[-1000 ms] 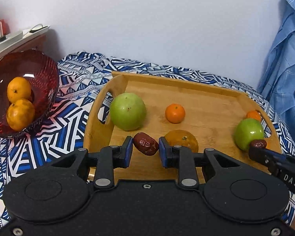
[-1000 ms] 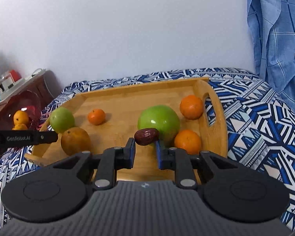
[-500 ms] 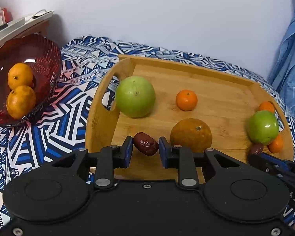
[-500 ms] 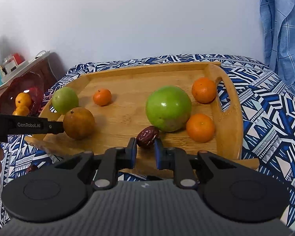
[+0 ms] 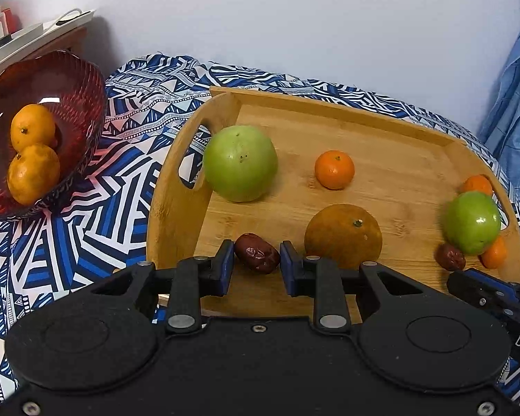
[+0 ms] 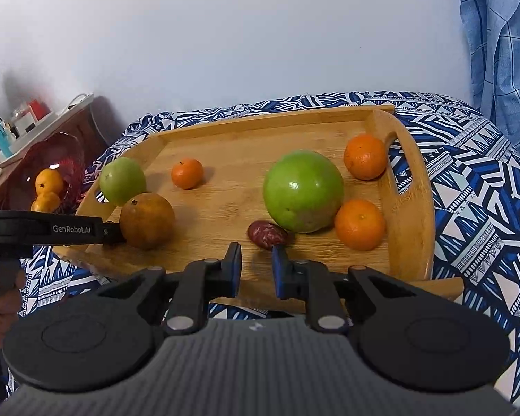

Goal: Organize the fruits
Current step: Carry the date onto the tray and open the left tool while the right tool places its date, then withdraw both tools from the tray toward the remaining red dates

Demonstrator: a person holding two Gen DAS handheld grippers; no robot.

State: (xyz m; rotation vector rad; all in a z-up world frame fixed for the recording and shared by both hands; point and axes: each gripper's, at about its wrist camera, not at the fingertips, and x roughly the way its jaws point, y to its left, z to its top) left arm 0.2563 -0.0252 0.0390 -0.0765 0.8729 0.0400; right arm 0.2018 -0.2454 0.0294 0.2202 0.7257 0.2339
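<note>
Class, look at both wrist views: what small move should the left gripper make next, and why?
Probably lower and open the left gripper to set its red date on the wooden tray. The right gripper stands open with its own date lying on the tray beside the green apple.

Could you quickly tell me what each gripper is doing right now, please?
Left gripper: shut on a red date.
Right gripper: open, empty; another date lies just ahead.

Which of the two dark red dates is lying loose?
The dark red date beside the right-hand green apple; the other date sits between the left gripper fingers.
</note>
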